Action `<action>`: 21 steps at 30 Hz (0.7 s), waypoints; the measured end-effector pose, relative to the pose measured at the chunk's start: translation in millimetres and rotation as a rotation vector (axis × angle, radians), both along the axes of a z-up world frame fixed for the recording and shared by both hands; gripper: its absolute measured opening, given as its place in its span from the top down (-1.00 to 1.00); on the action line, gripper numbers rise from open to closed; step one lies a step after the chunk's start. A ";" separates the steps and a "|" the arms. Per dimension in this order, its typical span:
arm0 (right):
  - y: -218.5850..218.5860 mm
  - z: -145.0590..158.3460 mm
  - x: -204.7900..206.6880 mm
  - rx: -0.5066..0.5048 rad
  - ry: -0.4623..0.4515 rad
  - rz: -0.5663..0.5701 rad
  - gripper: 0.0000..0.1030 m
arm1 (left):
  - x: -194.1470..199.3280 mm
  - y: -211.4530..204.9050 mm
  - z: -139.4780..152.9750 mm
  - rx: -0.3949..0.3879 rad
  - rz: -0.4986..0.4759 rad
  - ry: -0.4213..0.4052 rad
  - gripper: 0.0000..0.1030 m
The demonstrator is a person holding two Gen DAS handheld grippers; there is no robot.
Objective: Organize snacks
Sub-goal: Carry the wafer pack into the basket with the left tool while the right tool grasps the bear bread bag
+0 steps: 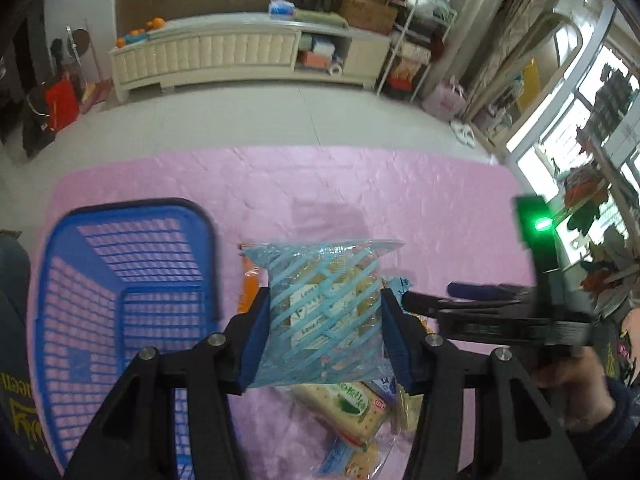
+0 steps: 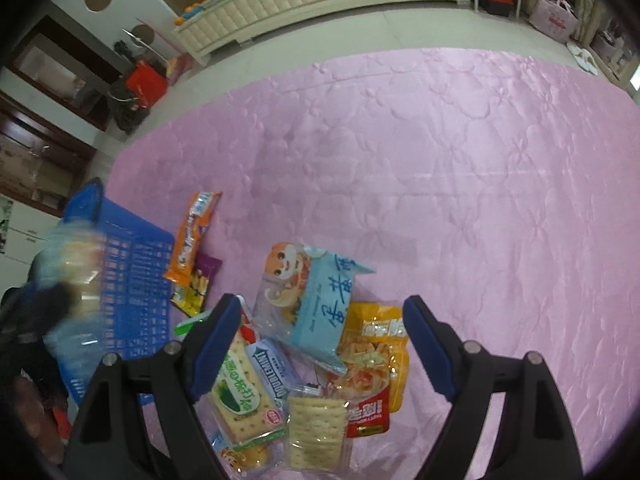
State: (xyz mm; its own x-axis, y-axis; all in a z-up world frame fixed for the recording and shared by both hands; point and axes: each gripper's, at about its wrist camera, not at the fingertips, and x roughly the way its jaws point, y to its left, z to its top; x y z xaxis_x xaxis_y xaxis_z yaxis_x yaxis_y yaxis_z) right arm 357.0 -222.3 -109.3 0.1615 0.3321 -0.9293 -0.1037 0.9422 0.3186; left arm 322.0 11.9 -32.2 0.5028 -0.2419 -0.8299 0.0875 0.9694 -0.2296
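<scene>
Left wrist view: blue-striped snack packet point(image 1: 324, 312) pinched between the jaws.

A cream cabinet point(image 1: 208, 56) lines the wall beyond pale floor tiles point(image 1: 240, 116).

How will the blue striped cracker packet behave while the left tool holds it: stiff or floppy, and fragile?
The blue striped packet probably feels light. Its film flares loosely above the left tool, so the edges likely flop. The crackers inside look brittle; squeezing hard might break them.

Blue mesh basket point(image 1: 124, 280), pink quilted cloth point(image 1: 320, 184), blue-striped pkt point(image 1: 324, 312).
</scene>
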 end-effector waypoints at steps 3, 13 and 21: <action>12.5 -4.2 0.8 -0.011 0.009 0.012 -0.67 | -11.4 28.5 8.9 0.013 0.047 -0.035 0.03; 39.8 -33.4 10.1 -0.029 0.057 0.009 -0.67 | -4.4 80.0 -9.5 0.128 0.234 0.024 0.03; 57.0 -58.8 20.5 -0.074 0.090 0.025 -0.67 | 1.7 98.6 -41.3 0.144 0.255 0.091 0.03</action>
State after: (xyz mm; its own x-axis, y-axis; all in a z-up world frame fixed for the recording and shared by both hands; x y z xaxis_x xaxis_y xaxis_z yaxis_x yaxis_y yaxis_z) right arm 377.5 -165.4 -168.1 0.0685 0.2646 -0.9619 -0.1011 0.9611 0.2571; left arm 323.7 110.5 -73.5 0.4541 0.0062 -0.8909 -0.1779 0.9805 -0.0838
